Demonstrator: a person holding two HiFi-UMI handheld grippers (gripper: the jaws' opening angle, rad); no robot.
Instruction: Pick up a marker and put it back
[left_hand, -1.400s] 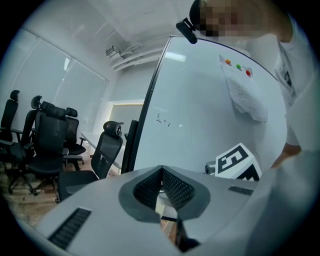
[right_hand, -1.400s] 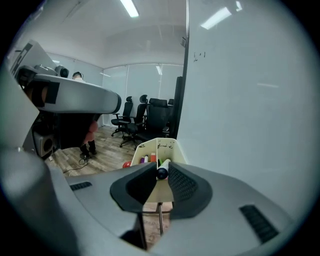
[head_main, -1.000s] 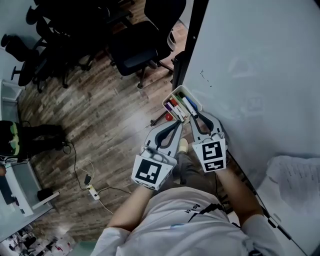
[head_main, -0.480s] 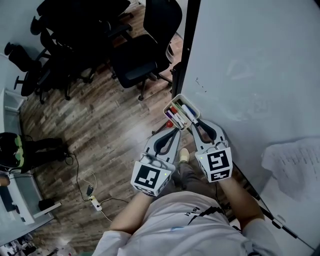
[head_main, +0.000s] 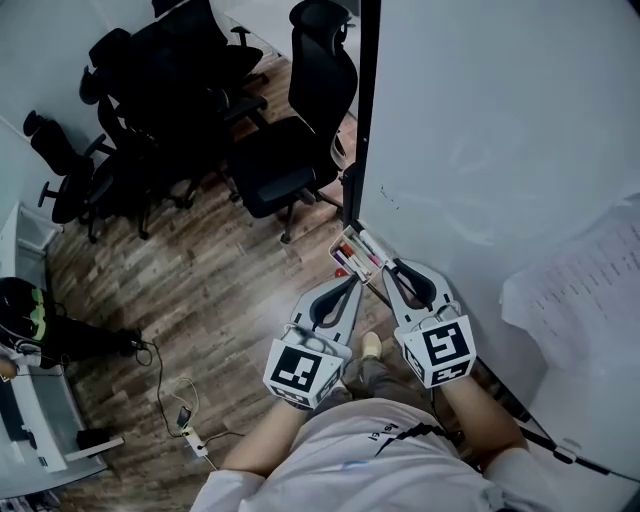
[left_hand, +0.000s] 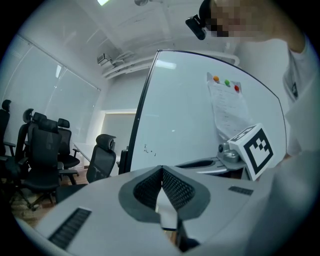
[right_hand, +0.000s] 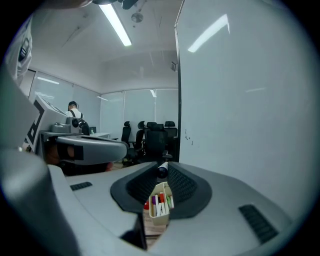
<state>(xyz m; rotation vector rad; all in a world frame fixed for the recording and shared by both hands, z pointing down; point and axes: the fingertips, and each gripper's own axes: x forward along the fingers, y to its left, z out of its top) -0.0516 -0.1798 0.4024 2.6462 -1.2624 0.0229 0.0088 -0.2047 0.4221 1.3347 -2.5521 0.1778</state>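
Above the tray (right_hand: 159, 216): right gripper (right_hand: 161, 166) clamped on a marker (right_hand: 162, 171), looks clear of it!
Left gripper (left_hand: 161, 171): pinched closed, empty, near the tray.
Next: lower marker into tray, then release.

An office meeting room: a large whiteboard (head_main: 480, 130) with a tray of markers (head_main: 352, 255) at its foot and a printed sheet (head_main: 580, 290) stuck to it, a cluster of black swivel chairs (head_main: 285, 165) on a wood-plank floor (head_main: 210, 290), glass partition walls (left_hand: 40, 100) and strip lights (right_hand: 115, 24) overhead.
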